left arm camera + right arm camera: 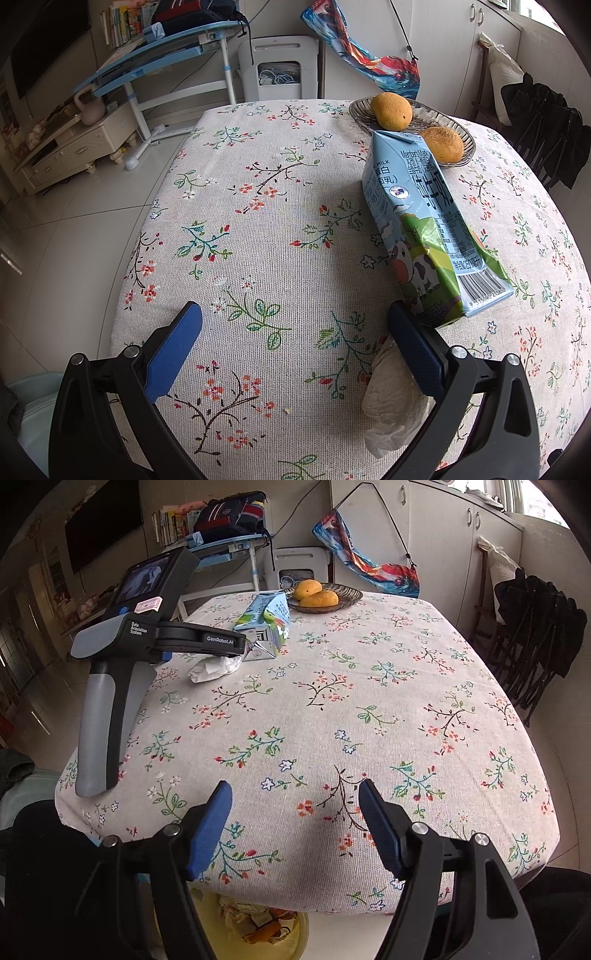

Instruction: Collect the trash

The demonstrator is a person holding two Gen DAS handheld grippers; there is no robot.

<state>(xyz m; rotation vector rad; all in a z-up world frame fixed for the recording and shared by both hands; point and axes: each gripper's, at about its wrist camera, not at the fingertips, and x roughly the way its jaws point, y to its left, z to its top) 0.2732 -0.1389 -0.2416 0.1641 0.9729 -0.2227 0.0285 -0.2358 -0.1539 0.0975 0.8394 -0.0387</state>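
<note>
A blue milk carton (424,229) lies on its side on the floral tablecloth (258,221), beside a crumpled white tissue (395,398). My left gripper (295,314) is open and empty; its right finger lies over the tissue, just short of the carton's base. In the right wrist view the carton (266,624) and tissue (214,668) lie at the far left, under the left gripper body (147,627). My right gripper (295,794) is open and empty above the table's near edge. A yellow bin (266,930) with trash sits below that edge.
A wicker dish (417,110) with two mangoes (391,110) stands behind the carton. A chair draped with dark clothes (535,627) stands at the right. A blue desk (159,51) and a white appliance (277,66) stand beyond the table.
</note>
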